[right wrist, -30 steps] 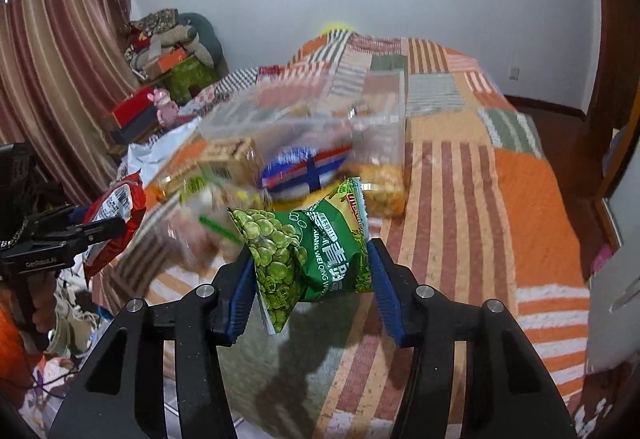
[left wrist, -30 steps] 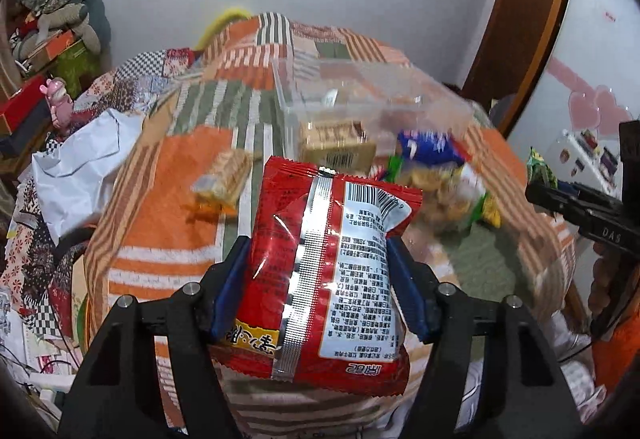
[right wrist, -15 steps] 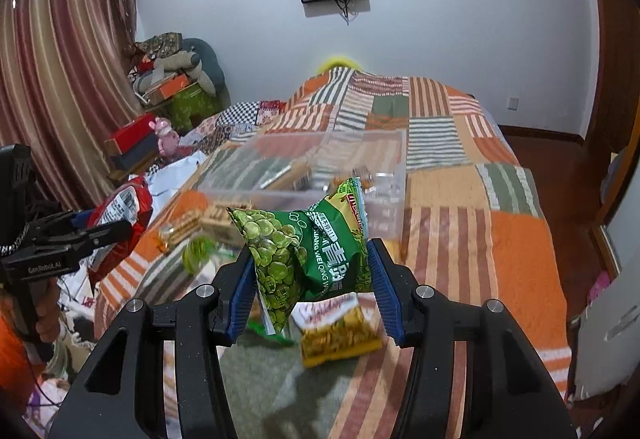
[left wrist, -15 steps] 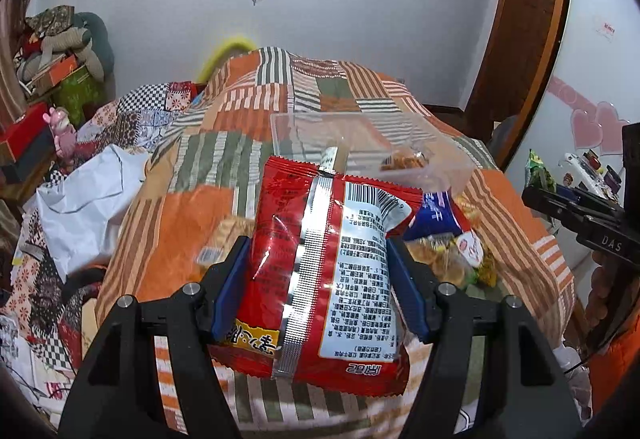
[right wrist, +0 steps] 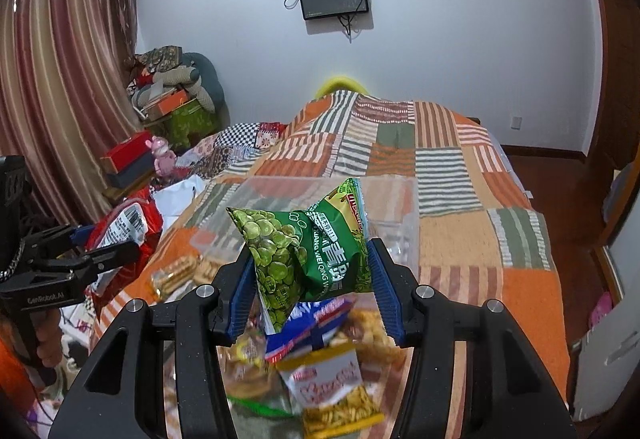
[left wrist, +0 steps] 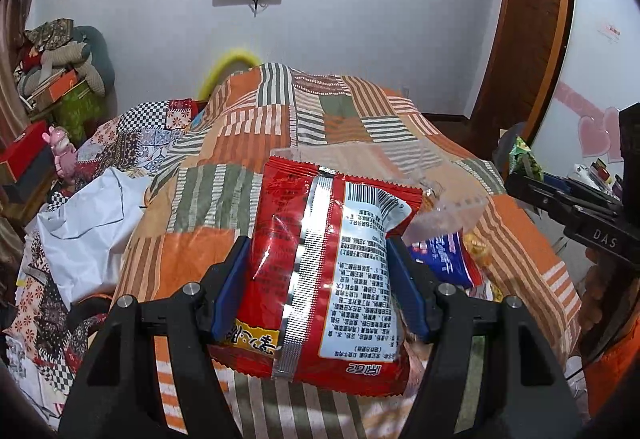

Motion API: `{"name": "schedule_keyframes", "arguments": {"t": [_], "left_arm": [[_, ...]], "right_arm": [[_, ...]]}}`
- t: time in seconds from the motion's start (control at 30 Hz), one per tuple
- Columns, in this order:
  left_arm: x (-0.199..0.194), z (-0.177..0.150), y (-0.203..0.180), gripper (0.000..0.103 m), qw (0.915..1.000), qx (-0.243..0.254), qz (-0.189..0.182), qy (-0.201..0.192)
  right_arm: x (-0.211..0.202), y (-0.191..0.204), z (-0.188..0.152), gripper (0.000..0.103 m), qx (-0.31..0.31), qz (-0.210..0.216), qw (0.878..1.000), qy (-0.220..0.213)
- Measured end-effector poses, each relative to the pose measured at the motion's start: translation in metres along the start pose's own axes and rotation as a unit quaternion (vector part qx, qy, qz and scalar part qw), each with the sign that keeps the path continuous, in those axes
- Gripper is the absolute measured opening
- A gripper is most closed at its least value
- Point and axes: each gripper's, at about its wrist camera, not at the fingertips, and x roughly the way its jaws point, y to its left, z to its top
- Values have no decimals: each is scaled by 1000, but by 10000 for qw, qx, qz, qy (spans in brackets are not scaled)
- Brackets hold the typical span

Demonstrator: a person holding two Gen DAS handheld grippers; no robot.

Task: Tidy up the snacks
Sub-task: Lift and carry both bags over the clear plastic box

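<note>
Left gripper (left wrist: 320, 287): blue pads clamping both sides of the red snack bag, holding it up off the bed.
Red snack bag (left wrist: 328, 279): sitting between the left jaws, back side facing the camera, barcode and silver seam showing, puffy; also showing at the left edge of the right wrist view (right wrist: 124, 227).
Clear plastic bin (left wrist: 376, 167): lying on the bedspread behind the red bag, toward the middle of the bed; walls see-through, contents hard to read.
Snack pile (right wrist: 320, 359): loose packets lying on the bedspread near the foot edge, below the right gripper; a blue-and-white packet (right wrist: 312, 323), a yellow packet (right wrist: 336, 391), wrapped biscuits (right wrist: 180, 271) off to the left; blurred.
Right gripper (right wrist: 312, 279): blue pads pinching the green pea bag at its lower half, bag hanging clear of the pile.
Green pea bag (right wrist: 304, 243): crumpled, tilting, top corner pointing up right; its tip also peeking in at the right edge of the left wrist view (left wrist: 524, 159).
Bedspread (right wrist: 460, 175): orange, green and white striped patchwork covering the bed, carrying bin and pile.
Person: hand (right wrist: 44, 339) gripping the left tool's handle at lower left of the right wrist view.
</note>
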Motion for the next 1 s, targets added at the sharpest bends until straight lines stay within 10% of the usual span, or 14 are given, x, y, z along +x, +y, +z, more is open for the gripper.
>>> {"name": "schedule_keyframes", "arguments": {"t": [1.0], "left_arm": [[111,44,13,66,9990,-266,-56,362]], "right_arm": [[78,-2,26,50,-173,26,9988,461]]}}
